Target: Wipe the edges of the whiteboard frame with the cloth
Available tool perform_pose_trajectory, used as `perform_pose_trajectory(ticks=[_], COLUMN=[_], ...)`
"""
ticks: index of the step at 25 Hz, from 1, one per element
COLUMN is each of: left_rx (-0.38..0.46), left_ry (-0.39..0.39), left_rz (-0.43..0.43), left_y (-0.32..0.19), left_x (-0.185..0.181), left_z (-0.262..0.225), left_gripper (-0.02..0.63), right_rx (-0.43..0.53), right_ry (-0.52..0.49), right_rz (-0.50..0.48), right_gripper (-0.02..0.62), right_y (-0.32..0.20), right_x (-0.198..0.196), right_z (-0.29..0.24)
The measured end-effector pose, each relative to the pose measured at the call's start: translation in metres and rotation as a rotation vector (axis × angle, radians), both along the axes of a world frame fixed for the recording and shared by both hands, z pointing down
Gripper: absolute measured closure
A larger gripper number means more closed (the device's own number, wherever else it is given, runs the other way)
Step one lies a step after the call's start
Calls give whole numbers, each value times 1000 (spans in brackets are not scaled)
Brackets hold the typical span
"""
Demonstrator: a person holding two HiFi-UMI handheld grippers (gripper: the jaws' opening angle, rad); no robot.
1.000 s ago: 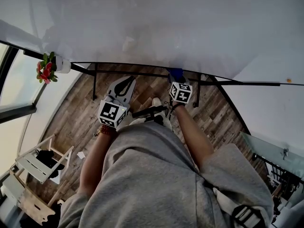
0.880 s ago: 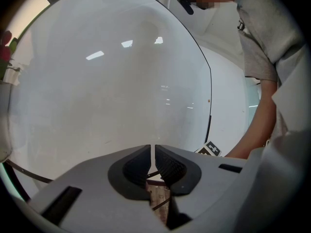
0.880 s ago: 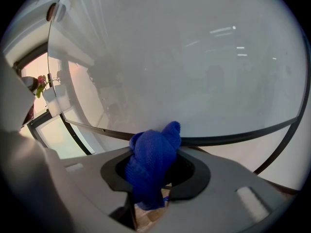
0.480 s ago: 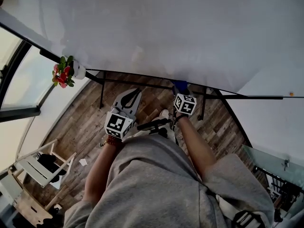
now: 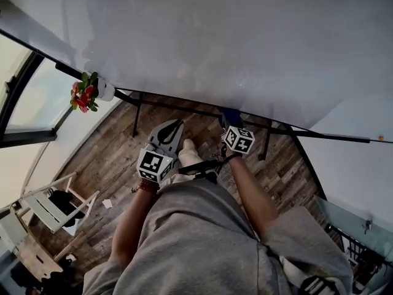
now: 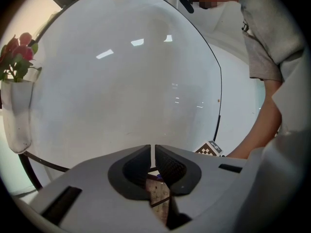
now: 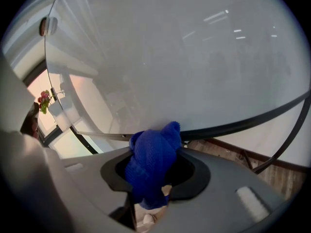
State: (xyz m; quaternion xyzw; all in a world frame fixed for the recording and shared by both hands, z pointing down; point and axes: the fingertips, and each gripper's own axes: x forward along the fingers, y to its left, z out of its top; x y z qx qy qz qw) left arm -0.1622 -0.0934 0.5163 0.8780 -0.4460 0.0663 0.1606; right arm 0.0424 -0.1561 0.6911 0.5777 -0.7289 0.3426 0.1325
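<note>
While right gripper (image 7: 156, 149) jaws clamp cloth (image 7: 151, 168) by whiteboard frame (image 7: 252, 119), left gripper (image 6: 154, 153) jaws closed, flowers (image 6: 17, 52) in vase (image 6: 17, 115).

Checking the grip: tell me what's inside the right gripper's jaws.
A bunched blue cloth fills the right gripper, whose jaws are shut on it. The cloth hides the jaws' inner faces and how deep it sits.

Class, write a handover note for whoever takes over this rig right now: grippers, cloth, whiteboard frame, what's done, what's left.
Left gripper: shut, nothing between the jaws.
Right gripper: shut on the blue cloth.
The cloth is up at the bottom edge of the whiteboard frame; contact unclear.
Done: cloth is in hand; which stretches are wiped cannot be told.
Left: run the cloth along the frame edges.
</note>
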Motion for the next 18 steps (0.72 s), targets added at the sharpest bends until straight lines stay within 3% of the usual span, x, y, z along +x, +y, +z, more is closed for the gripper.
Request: perform_pose_trajectory(ticks=[5, 11, 18], left_rx=[-6, 19, 45], left_ry=[21, -8, -20], left_rz=[-64, 1, 14], left_y=[-6, -10, -21], left_x=[0, 5, -32], left_z=[-2, -5, -14], left_gripper=[572, 572, 572], right_rx=[-1, 5, 7], right_ry=[-53, -31, -80], right_rz=[-24, -67, -38], right_gripper=[448, 448, 448], right_y=[-4, 0, -3], right_x=[-2, -13, -42], right_z=[-1, 1, 2])
